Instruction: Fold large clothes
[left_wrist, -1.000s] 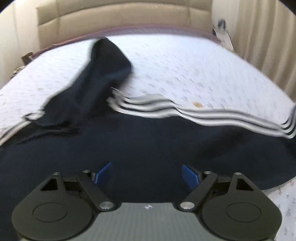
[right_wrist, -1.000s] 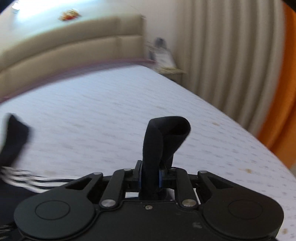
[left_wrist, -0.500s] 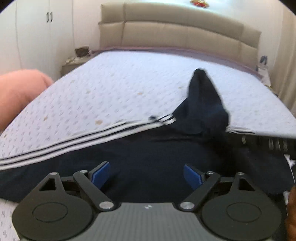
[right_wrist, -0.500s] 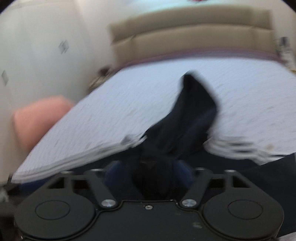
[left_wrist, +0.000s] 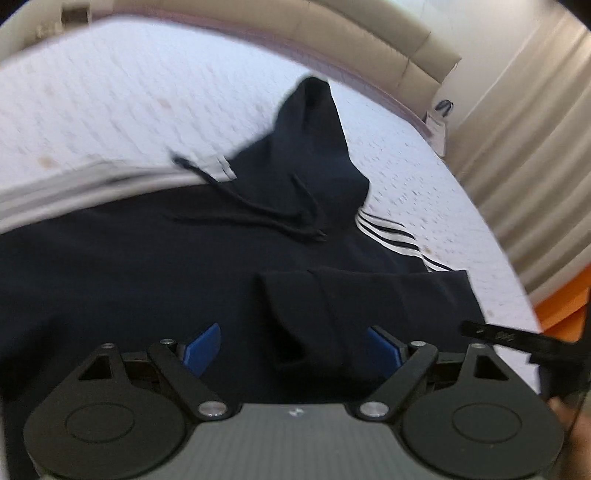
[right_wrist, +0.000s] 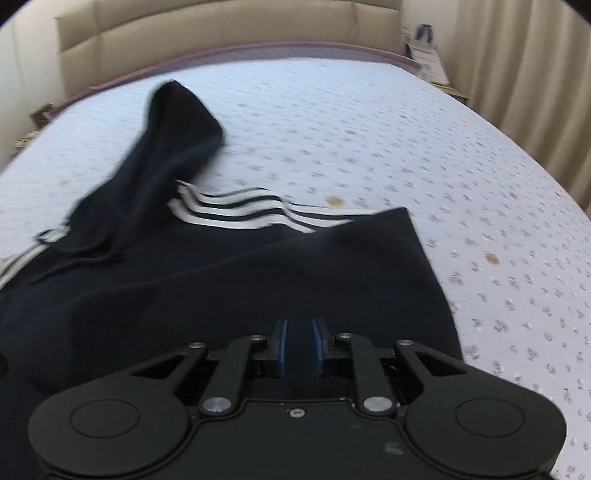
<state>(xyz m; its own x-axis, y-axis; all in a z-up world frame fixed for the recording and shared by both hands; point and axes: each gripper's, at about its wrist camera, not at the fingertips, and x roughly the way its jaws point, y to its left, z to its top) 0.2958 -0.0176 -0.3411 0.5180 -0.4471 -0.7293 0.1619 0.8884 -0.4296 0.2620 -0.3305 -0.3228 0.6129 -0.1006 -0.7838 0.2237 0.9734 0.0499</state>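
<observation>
Since a second ago the right gripper (right_wrist: 298, 345) has let the sleeve go: back then a dark loop of cloth stood pinched between its pads, and now the folded right sleeve (right_wrist: 258, 280) lies flat across the body of the navy hoodie (left_wrist: 129, 266). Both views have swung as well, from the plain bedspread and the left side of the room toward the middle of the bed (right_wrist: 369, 122).

Blue pads of the right gripper stand a narrow gap apart, with nothing pinched between them; dark cloth lies just under and ahead of them. On the left gripper (left_wrist: 293, 347) the fingers are spread wide, hovering over the lower chest of the hoodie with a fold of cloth showing between the pads (left_wrist: 203, 345), not clamped.

Spread across the near half of the bed, the hoodie points its hood (left_wrist: 317, 122) toward the headboard (right_wrist: 221, 33). Two drawstrings (left_wrist: 258, 214) trail over the chest. White stripes (right_wrist: 236, 206) on the right shoulder show beyond the folded sleeve, whose outer edge runs close to the right edge of the bed. At the left the striped left sleeve (left_wrist: 92, 181) reaches away, blurred.

Pleated curtains (right_wrist: 517, 92) hang past the right side of the bed, and something orange (left_wrist: 565, 306) shows at the right of the left wrist view
</observation>
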